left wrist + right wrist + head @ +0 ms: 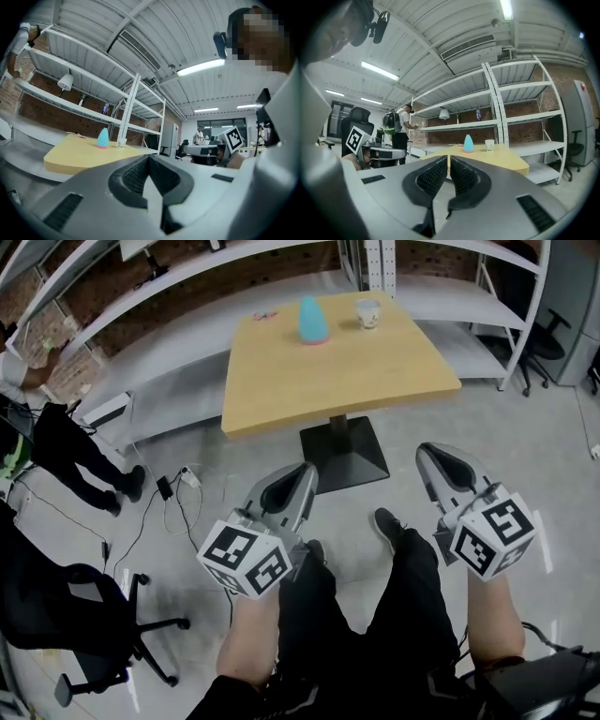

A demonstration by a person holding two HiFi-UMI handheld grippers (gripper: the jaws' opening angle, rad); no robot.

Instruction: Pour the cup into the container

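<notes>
A white paper cup [367, 313] and a teal cone-shaped container [311, 321] stand side by side at the far end of a square wooden table [328, 376]. Both grippers hang over the floor short of the table's near edge, well apart from both objects. My left gripper [307, 471] is shut with nothing between its jaws, and so is my right gripper [427, 452]. The left gripper view shows the container [102, 138] and cup [122, 140] far off beyond the left gripper [149, 160]. In the right gripper view, the container [468, 143] and cup [489, 145] stand beyond the right gripper [448, 160].
The table rests on a black pedestal base [343, 452]. Grey metal shelves [187, 277] run behind it. A black office chair [84, 620] and floor cables [178, 488] lie to the left. A person in black [80, 456] stands at the left, by the shelves.
</notes>
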